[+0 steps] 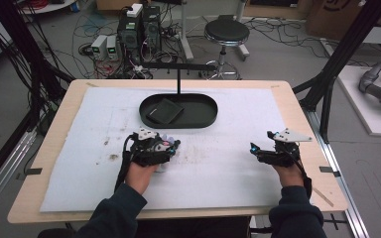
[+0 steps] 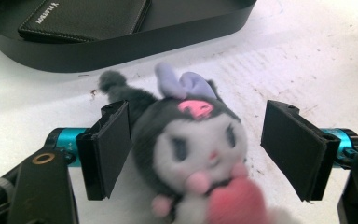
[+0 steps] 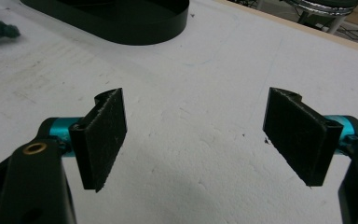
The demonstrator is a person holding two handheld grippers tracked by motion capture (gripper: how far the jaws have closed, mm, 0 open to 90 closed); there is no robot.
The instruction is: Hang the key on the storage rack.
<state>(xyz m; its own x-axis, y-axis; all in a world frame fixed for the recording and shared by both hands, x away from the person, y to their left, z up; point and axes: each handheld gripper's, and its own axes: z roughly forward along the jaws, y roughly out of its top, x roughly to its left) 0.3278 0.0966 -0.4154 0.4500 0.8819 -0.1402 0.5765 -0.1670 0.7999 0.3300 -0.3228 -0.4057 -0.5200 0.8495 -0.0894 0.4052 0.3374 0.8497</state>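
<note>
A small plush toy with a dark hood, white face, purple ears and a pink heart lies on the white mat left of centre. My left gripper is open around it. The left pad rests against the toy's side, and the right pad stands clear of it. In the high view the left gripper points right with the plush toy at its tips. My right gripper sits at the mat's right side. Its jaws are open with nothing between them in the right gripper view.
A black oval tray at the back centre of the mat holds a black wallet. A thin black stand rises behind it. A stool and computer boxes are on the floor beyond the table.
</note>
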